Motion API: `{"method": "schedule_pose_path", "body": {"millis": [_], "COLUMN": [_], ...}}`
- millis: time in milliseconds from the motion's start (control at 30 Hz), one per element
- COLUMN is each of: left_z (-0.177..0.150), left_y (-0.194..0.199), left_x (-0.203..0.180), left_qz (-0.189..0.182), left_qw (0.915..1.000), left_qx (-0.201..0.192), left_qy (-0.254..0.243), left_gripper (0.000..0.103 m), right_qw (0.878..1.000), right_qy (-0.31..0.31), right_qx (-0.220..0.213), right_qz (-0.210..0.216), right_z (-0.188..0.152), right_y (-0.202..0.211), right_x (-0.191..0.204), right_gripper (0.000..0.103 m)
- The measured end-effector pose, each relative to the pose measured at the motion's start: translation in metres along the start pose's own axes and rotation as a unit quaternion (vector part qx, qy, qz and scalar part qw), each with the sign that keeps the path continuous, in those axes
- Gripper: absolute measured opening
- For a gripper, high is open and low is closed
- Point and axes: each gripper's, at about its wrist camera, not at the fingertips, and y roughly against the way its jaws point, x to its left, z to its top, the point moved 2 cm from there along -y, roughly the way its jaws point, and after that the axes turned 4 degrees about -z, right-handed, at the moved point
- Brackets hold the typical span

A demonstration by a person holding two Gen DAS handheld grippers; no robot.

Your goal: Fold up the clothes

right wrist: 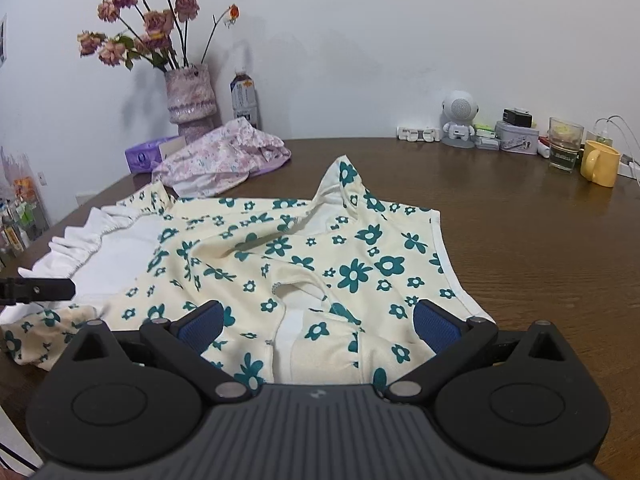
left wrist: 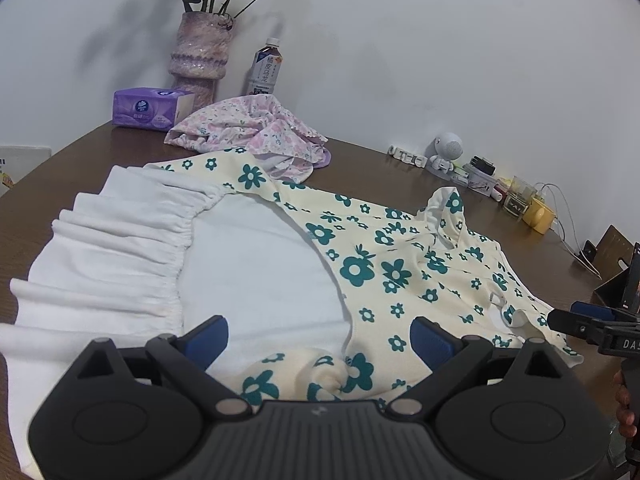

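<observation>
My left gripper (left wrist: 320,338) and right gripper (right wrist: 318,326) both gape wide, holding nothing. The flowered dress (right wrist: 304,256) sprawls mid-frame on the table (right wrist: 540,240). I fear pinching only its top layer, so the rumpled sleeve drags crooked.

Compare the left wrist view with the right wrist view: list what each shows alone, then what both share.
Left wrist only: the right tool at the frame's edge and a cardboard box.
Right wrist only: the left tool at its edge.
Both: the green-flowered garment spread on the brown table, the pink floral garment, vase, bottle and yellow mug.
</observation>
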Motion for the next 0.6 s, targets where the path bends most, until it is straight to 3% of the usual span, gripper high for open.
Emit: {"method": "schedule_pose_path", "body": {"millis": [300, 600], "left_z": [0.0, 0.003], "left_y": [-0.003, -0.003], "left_x": [0.007, 0.019], "left_qz": [-0.001, 0.008], "left_qw": [1.0, 0.9999], "left_qx": [0.006, 0.007], "left_qy": [0.005, 0.01], "left_gripper": [0.098, 0.098], "right_qw": [1.0, 0.999], "right_qy": [0.017, 0.025], "right_qx": [0.013, 0.03], "right_qz": [-0.021, -0.007], "right_z": [0.004, 0.008], "right_y": [-0.002, 0.0], "right_x": [-0.003, -0.008], "right_gripper": [0.1, 0.06]}}
